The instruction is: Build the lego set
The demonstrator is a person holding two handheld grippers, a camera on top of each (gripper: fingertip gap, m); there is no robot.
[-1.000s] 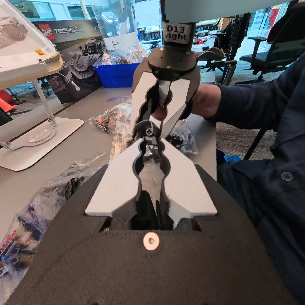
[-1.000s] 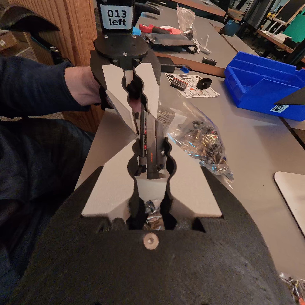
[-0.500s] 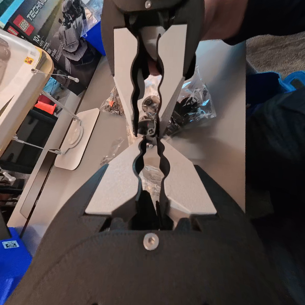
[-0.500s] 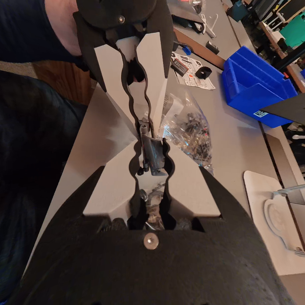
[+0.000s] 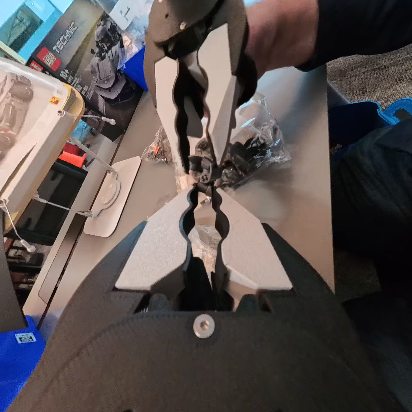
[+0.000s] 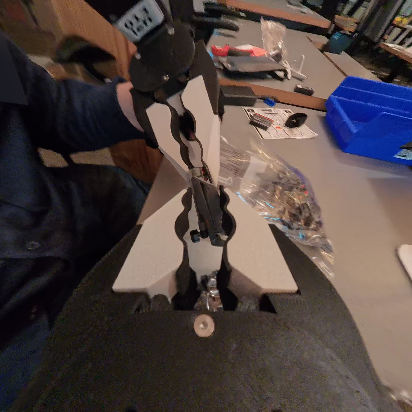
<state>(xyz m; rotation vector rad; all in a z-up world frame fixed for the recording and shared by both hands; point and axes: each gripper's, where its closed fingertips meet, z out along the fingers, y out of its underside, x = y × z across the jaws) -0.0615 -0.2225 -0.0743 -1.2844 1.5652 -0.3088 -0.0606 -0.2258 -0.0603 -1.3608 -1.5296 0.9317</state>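
Note:
A dark grey Lego Technic assembly (image 6: 208, 214) with small red pins is held in the air between my two grippers, which face each other tip to tip over the near table edge. My right gripper (image 6: 205, 192) is shut on the long body of the assembly. My left gripper (image 5: 204, 188) is shut on its other end (image 5: 205, 172). In the left wrist view the right gripper (image 5: 201, 166) comes in from above. In the right wrist view the left gripper (image 6: 200, 175) comes in from the upper left. A person's hands hold both.
Clear bags of Lego parts (image 5: 249, 156) (image 6: 283, 200) lie on the grey table (image 6: 356, 223) below the grippers. A booklet on a stand (image 5: 26, 111) and the Lego box (image 5: 89, 66) are at the left. A blue bin (image 6: 367, 120) and a printed sheet (image 6: 278, 122) lie farther off. The tips of both grippers are at nearly the same place.
Both grippers, still shut on the assembly, have tilted and twisted together. The left wrist view now looks down onto the table; the right wrist view has swung back up after dipping.

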